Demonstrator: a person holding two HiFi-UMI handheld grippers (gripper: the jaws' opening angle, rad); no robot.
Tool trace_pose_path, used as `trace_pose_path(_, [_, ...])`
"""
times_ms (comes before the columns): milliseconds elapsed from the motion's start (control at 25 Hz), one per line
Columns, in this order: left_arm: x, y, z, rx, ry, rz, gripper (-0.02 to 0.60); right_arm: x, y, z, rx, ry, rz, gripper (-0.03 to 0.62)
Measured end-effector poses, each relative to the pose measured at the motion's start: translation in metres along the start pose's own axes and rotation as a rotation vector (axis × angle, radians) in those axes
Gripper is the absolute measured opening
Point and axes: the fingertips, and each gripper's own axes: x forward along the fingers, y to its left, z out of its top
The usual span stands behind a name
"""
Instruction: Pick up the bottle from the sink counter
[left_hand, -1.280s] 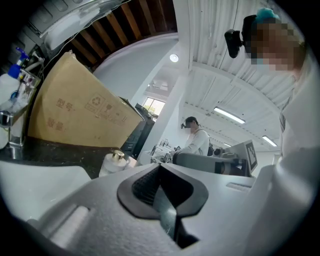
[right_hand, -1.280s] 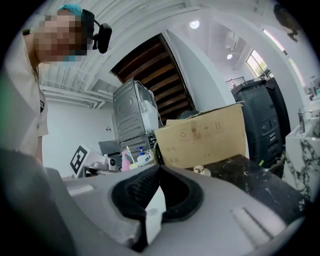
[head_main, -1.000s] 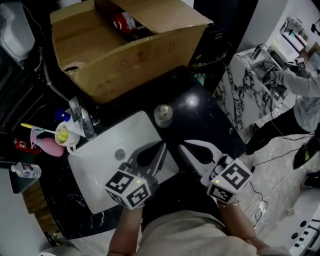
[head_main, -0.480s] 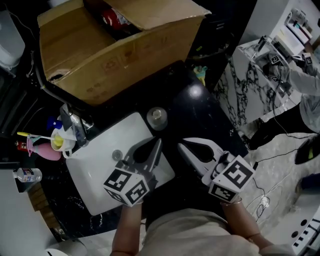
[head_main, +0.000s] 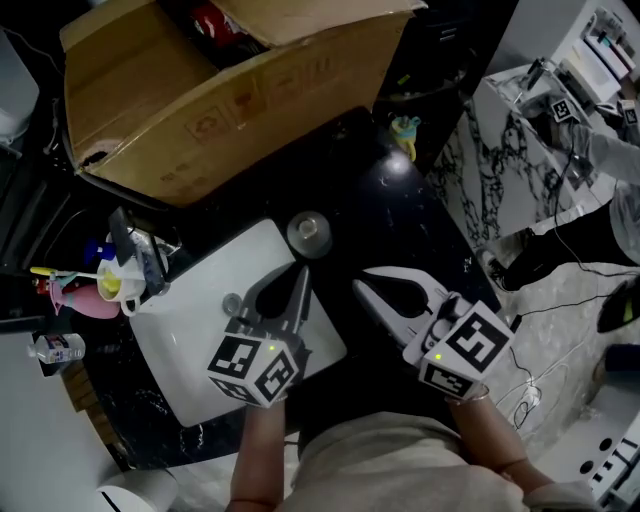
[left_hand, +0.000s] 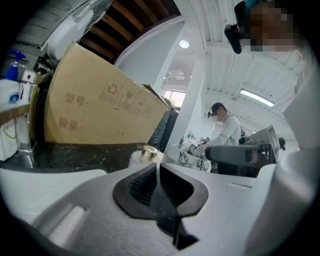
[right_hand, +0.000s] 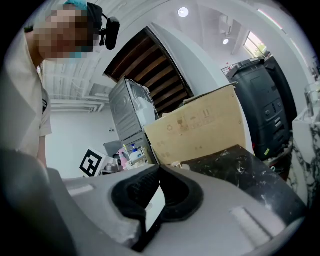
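left gripper (head_main: 302, 272): crept forward over the sink (head_main: 190, 335), tip now just short of the bottle (head_main: 307, 232) | right gripper (head_main: 358, 286): eased forward beside it over the black counter (head_main: 405, 225), a smaller move

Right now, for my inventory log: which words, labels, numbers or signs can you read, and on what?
"型号": on the box side, in the left gripper view.
"数量": just below it.
Recycling sign and other packing symbols: same side, no words.
Square code patterns: cubes on the left gripper and right gripper; no letters.
Label on the clear bottle at far left: too small to read.
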Motion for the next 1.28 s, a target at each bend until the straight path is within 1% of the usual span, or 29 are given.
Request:
trace_pose_path(120, [0.002,0.006,-0.001,-0.015,-0.003,0.024,0.006,0.000,-0.010,-0.001,0.036,-0.002,0.001,0.002])
trace_pose_path(160, [0.003,0.008,-0.001,-0.016,-0.002,0.032,0.016,0.000,-0.013,-0.001,0.045,-0.003,-0.002,0.002])
trace_pose_path(240, [0.006,0.011,-0.002,-0.019,0.004,0.043,0.080,0.001,-0.019,0.000,0.060,-0.008,-0.002,0.002])
trace_pose_path(400, [0.009,0.017,-0.010,-0.015,0.035,0.054,0.140,0.003,-0.024,0.000,0.069,-0.010,0.005,0.002])
trace_pose_path(520, [0.015,0.016,-0.016,-0.005,0.066,0.038,0.211,0.002,-0.029,0.000,0.072,-0.006,0.003,0.002])
trace_pose_path(560, [0.018,0.015,-0.017,0.004,0.075,0.037,0.238,0.001,-0.031,0.001,0.073,-0.008,0.001,0.002])
trace_pose_path(680, [0.025,0.018,-0.018,0.051,0.097,0.053,0.278,0.000,-0.037,0.004,0.069,-0.011,0.000,0.002])
trace_pose_path(800, [0.034,0.023,-0.016,0.085,0.097,0.072,0.301,0.000,-0.042,0.010,0.075,-0.032,0.006,0.002])
trace_pose_path(920, [0.041,0.027,-0.017,0.094,0.098,0.078,0.318,0.001,-0.051,0.015,0.086,-0.051,0.004,0.002])
trace_pose_path(1080, [0.048,0.028,-0.025,0.116,0.119,0.084,0.355,0.000,-0.060,0.012,0.084,-0.030,-0.003,0.002])
trace_pose_path(1200, [0.054,0.030,-0.023,0.128,0.112,0.094,0.365,0.003,-0.066,0.015,0.099,-0.044,0.001,0.002])
trace_pose_path(1280, [0.059,0.031,-0.023,0.153,0.126,0.098,0.373,0.002,-0.072,0.012,0.093,-0.025,-0.011,0.002])
